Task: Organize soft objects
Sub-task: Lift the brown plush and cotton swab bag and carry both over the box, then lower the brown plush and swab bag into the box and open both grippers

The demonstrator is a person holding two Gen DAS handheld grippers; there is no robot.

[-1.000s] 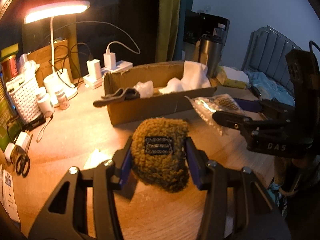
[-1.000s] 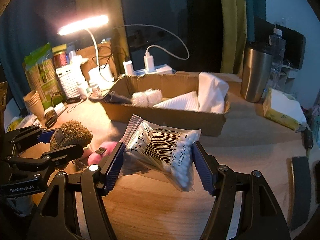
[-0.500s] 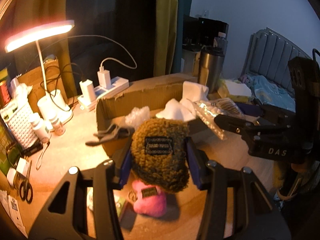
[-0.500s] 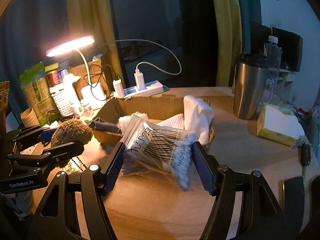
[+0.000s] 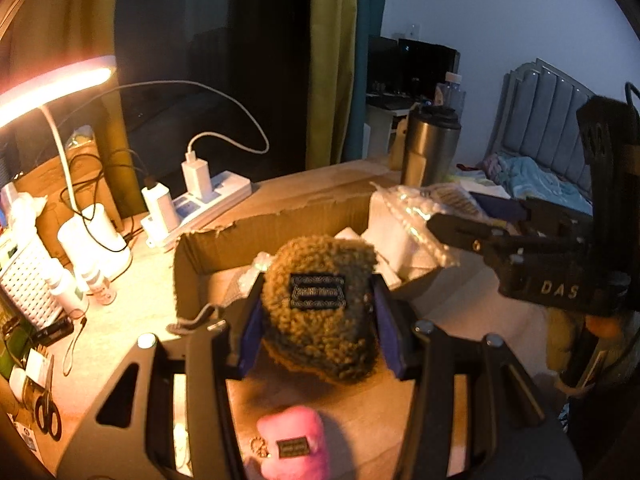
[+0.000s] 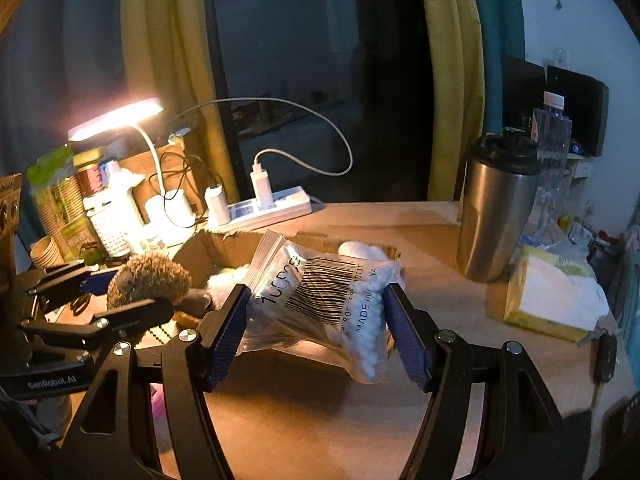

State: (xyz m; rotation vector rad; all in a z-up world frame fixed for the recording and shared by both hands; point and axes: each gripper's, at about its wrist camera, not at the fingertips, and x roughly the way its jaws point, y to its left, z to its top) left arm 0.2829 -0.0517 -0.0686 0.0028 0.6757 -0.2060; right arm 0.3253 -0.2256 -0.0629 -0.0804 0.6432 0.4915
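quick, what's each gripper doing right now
left gripper: closed on the brown fuzzy pouch, held above the table.
right gripper: closed on the bag of cotton swabs, held near the cardboard box.

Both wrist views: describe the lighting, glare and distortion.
Left wrist view: the desk lamp blows out to a pink-white glare at the left edge, casting warm orange light over the table; the room behind is dim and bluish. Right wrist view: the same lamp glares less, and the window is black. Both views: fisheye bending, dark vignetted corners.
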